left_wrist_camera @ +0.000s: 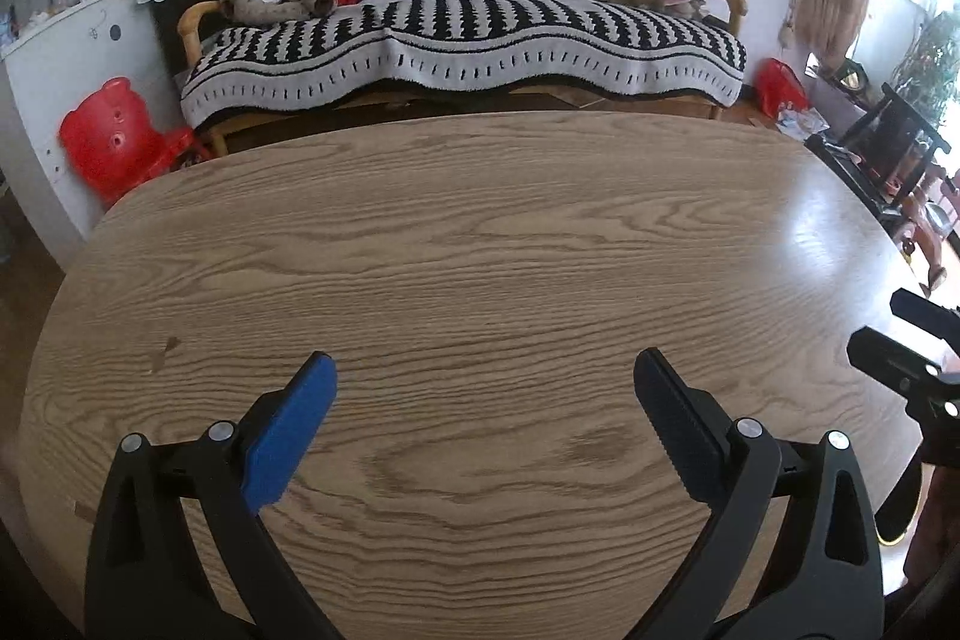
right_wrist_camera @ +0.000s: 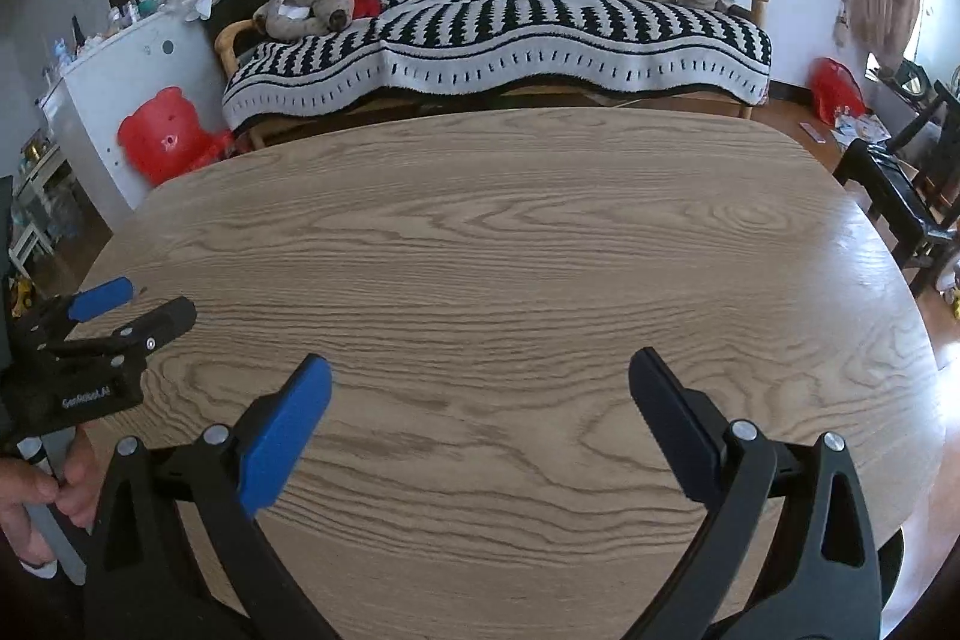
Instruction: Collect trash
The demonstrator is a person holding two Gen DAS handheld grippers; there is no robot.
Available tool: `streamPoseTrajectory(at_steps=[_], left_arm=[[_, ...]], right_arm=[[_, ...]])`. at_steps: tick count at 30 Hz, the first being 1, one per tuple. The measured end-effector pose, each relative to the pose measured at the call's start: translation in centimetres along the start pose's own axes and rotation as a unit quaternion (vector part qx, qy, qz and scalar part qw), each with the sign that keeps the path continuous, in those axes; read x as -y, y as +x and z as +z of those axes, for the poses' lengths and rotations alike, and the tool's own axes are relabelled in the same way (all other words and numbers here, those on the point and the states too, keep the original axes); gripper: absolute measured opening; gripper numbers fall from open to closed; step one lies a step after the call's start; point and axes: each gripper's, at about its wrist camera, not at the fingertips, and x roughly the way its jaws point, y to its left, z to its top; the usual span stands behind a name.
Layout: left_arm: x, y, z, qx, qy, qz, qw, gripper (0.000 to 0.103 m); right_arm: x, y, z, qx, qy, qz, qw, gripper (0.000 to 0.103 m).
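Wood-grain worktop [left_wrist_camera: 480, 250] lies bare; left tool [left_wrist_camera: 485, 370] and right tool [right_wrist_camera: 480, 370] both hover spread wide, empty. No trash visible here — next move: search beyond it.

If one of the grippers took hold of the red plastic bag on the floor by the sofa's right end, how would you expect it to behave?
The red bag would probably be floppy: it looks crumpled and slumped. It likely weighs little for its bulk, though its contents are hidden. Its glossy film may slip between the open fingers of the right gripper, so pinching a fold seems safer.
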Motion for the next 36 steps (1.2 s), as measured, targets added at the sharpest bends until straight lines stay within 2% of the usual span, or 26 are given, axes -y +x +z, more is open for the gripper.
streamPoseTrajectory(at_steps=[36], left_arm=[[0.9, 0.4, -0.2, -0.004, 0.012, -0.008, 0.9999, 0.096]], right_arm=[[1.2, 0.4, -0.4, -0.004, 0.001, -0.009, 1.000, 0.096]])
